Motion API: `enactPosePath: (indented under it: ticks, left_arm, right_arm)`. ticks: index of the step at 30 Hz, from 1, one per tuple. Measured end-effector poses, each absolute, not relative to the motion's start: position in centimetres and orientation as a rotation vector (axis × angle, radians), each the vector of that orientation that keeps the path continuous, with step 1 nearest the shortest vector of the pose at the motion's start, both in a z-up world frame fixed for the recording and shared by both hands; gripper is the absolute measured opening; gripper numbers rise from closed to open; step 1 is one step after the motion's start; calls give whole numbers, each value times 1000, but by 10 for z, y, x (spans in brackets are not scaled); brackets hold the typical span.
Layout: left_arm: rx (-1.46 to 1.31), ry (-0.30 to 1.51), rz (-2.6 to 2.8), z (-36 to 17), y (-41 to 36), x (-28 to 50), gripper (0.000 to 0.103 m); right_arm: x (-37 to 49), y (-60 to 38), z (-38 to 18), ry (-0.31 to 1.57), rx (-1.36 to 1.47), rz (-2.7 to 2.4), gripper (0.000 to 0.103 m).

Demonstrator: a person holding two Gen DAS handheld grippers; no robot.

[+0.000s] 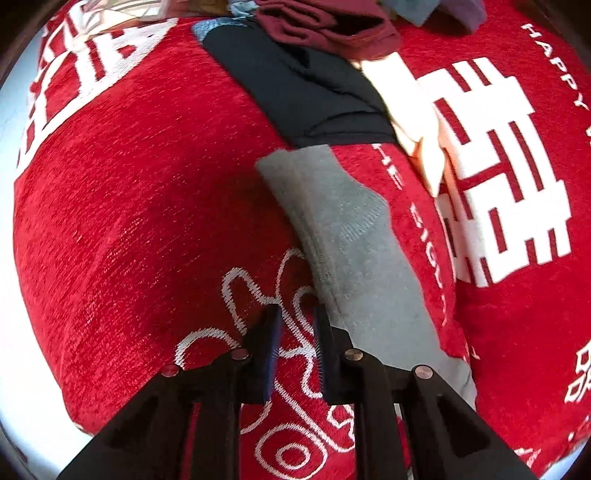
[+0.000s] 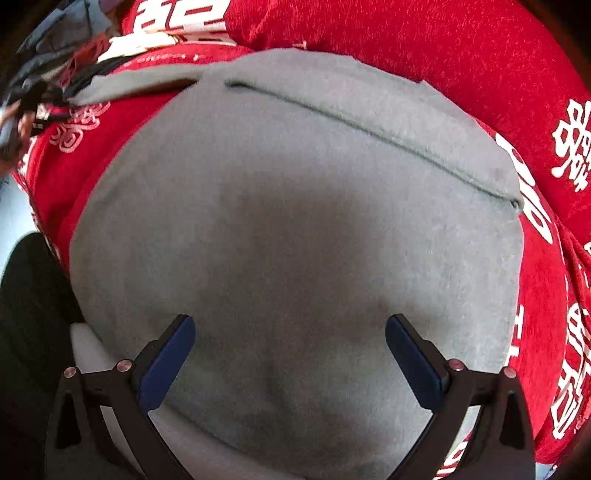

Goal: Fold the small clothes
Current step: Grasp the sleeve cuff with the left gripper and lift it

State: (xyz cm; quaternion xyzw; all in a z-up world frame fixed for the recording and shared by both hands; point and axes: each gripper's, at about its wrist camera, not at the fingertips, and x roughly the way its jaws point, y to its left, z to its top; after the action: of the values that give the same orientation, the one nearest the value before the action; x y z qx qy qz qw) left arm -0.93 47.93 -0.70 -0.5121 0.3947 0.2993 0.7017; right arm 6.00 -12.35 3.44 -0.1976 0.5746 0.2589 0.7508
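Observation:
A grey sock (image 1: 354, 236) lies lengthwise on the red blanket (image 1: 140, 192), running from the middle of the left wrist view down to the lower right. My left gripper (image 1: 297, 317) hovers at the sock's left edge. Its jaws stand a narrow gap apart, and only the blanket's white pattern shows between them. The right finger (image 1: 328, 350) sits against the sock's edge. In the right wrist view the grey sock (image 2: 295, 206) fills most of the picture, with a seam line across its top. My right gripper (image 2: 290, 328) is open wide just above it, gripping nothing.
At the far end of the sock lie a black garment (image 1: 306, 92), a maroon one (image 1: 325, 26) and a pale peach cloth (image 1: 417, 122). More clothes are heaped at the top edge. The blanket ends at a pale surface (image 1: 14, 110) on the left.

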Motion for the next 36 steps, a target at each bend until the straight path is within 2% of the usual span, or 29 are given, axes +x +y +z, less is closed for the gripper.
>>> enactPosePath:
  ticks: [2,3,4,6,13,14,15,16,17,18,25,30,36]
  left_arm:
    - [-1149,883,646,-7,481,-7,32]
    - [-1179,862,601,-9,483,-5,54]
    - [-1200,836,574,-9,483,-2,71]
    - [-1215,794,596,-4,482,1,76]
    - [-1202,747,627,-8,499,22,76]
    - [-1208,740,623,-9,504,27,75]
    - [-1207,734,621,-10,509,29,68]
    - [-1202,736,621,-11,512,32,45]
    - [-1193,756,614,-13,516,36,30]
    - [-1184,778,605,-16,518,39,7]
    - [-1073,652,595,6,512,2,7]
    - [-1037,653,574,6,506,-7,7]
    - [-1056,661,555,-12,516,-9,7]
  right_arm:
    - [66,-115,39,1243,-434,572,102]
    - [72,-109,42,1231,-447,571,102]
    - [76,-104,44,1219,-460,569,102]
    - [83,-90,52,1195,-477,577,102]
    - [77,-51,60,1143,-545,639,102]
    - [77,-46,60,1137,-557,642,102]
    - [81,-41,61,1133,-563,646,102]
    - [85,-38,63,1130,-562,650,102]
    - [91,-33,65,1126,-556,651,102]
    - [101,-27,70,1119,-538,652,102]
    - [187,15,71,1156,-335,581,102]
    - [239,78,33,1197,-328,469,102]
    - [242,140,-11,1249,-391,425,102]
